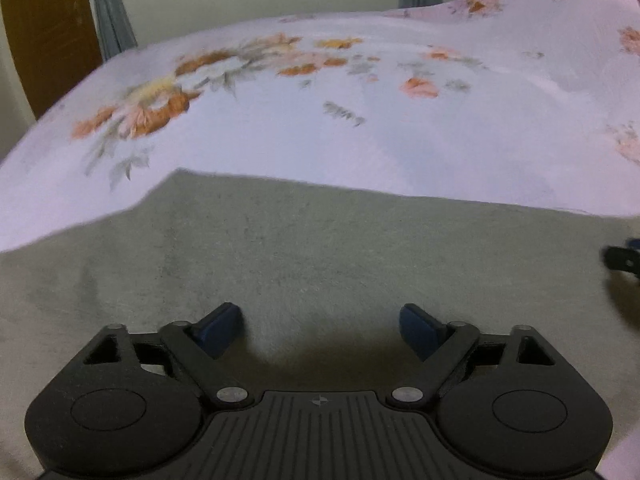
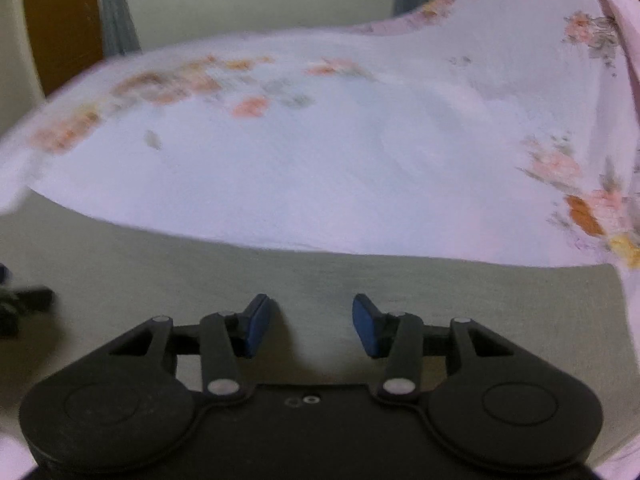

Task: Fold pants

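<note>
The pants are pale grey-green cloth, lying flat across the near half of both wrist views, with a straight far edge against the bedsheet. My left gripper hovers over the cloth with its jaws spread wide and nothing between the blue pads. My right gripper is also open, with a narrower gap, and holds nothing; it casts a shadow on the pants. Each gripper shows at the edge of the other's view: the right gripper and the left gripper.
A pink bedsheet with orange flowers covers the bed beyond the pants and rises at the far right. Behind it are a wooden panel, grey curtains and a pale wall with a window frame.
</note>
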Available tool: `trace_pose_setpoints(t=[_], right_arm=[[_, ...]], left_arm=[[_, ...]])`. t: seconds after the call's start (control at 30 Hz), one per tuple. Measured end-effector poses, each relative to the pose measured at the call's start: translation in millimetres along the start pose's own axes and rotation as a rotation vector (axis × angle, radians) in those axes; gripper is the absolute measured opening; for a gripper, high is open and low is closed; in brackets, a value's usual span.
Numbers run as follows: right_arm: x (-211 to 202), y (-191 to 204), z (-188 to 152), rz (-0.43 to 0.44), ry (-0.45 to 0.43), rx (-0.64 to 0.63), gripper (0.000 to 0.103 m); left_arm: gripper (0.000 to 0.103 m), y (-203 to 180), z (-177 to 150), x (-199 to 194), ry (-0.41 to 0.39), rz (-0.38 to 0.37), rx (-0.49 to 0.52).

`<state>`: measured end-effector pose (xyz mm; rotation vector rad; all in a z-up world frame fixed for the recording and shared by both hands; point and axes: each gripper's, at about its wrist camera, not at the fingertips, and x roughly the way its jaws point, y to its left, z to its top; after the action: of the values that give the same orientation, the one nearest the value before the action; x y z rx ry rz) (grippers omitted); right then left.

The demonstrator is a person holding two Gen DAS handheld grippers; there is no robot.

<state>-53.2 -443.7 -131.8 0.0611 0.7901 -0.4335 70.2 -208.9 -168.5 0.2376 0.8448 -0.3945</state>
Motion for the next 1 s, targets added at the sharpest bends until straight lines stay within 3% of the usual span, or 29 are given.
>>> trace_pose_setpoints(t=[0.17, 0.27, 0.37, 0.43, 0.63, 0.73, 0.8, 0.9, 1.0], right_arm=[[-0.4, -50.9, -3.4, -0.092, -0.016, 0.067, 0.045], [-0.8, -72.6, -7.8, -0.103, -0.012, 0.095, 0.045], [-9.9, -75.9, -11.7, -0.127, -0.010, 0.122, 0.046], [-26.8, -75.3, -13.5, -0.087, -0.045, 0.166, 0.046], [-56.2, -31.4, -36.6, 0.017, -0.058, 0.078, 0.047], [-48.9, -25.4, -61.2, -0.026, -0.012, 0.006, 0.049], [-48.8, -36.4, -68.2, -0.051, -0.031, 0.011, 0.051], [-58.3, -62.7, -64.9, -0.110, -0.013, 0.100, 0.051], [-82.5, -97.5, -66.5, -0.095, -0.031, 0.265, 0.051]], left_arm=[[0.103, 30.9, -3.5, 5.5, -0.008, 0.021, -0.028], [0.103, 52.0, -6.3, 5.8, -0.006, 0.064, -0.075], [0.103, 52.5, -13.9, -0.2, -0.011, 0.083, -0.062], [0.103, 47.3, -15.3, -6.9, -0.018, 0.080, -0.051], [0.103, 7.5, -31.2, -30.5, -0.013, -0.037, -0.019], [0.103, -5.9, -53.6, -40.2, -0.014, -0.055, 0.027], [0.103, -6.6, -65.3, -45.7, -0.027, -0.055, 0.045], [0.103, 0.4, -65.9, -50.8, -0.016, -0.069, 0.041], [0.103, 5.8, -64.0, -54.7, -0.017, -0.050, 0.033]])
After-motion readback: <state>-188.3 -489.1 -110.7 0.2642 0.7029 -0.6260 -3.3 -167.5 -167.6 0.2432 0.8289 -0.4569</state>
